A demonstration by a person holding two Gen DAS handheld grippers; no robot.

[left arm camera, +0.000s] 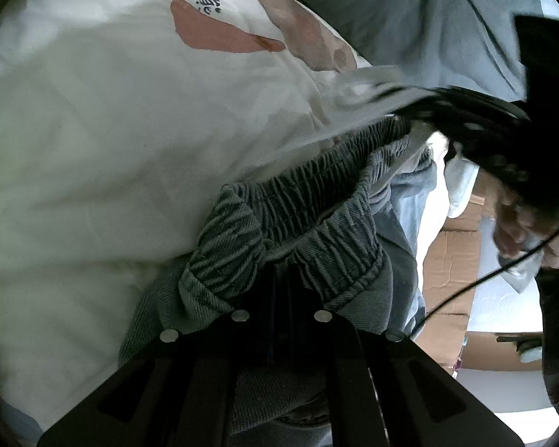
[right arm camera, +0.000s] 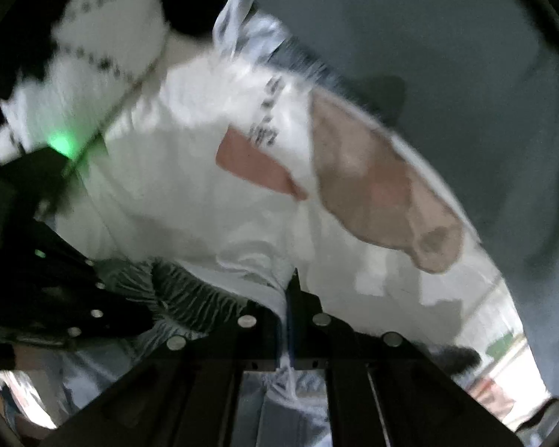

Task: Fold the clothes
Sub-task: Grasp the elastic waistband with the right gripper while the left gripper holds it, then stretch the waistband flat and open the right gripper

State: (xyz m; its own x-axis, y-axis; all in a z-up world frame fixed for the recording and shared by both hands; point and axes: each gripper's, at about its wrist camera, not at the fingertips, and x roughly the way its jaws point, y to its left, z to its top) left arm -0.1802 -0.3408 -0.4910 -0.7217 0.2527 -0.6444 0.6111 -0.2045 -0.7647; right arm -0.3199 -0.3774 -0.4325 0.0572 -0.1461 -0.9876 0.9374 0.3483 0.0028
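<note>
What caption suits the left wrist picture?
Left tongs shut on the denim waistband, over a white printed cloth.

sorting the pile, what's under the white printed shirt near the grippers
Grey-blue denim pants with an elastic waistband poke out beneath the white shirt, pinched by the left gripper. How far the pants run under the shirt is covered.

dark printed characters on white cloth [left arm camera: 111,111], too blurred to read

1 grey denim garment [left arm camera: 290,216], 1 white printed cloth [left arm camera: 111,119], 2 tongs, 1 cardboard box [left arm camera: 454,257].
</note>
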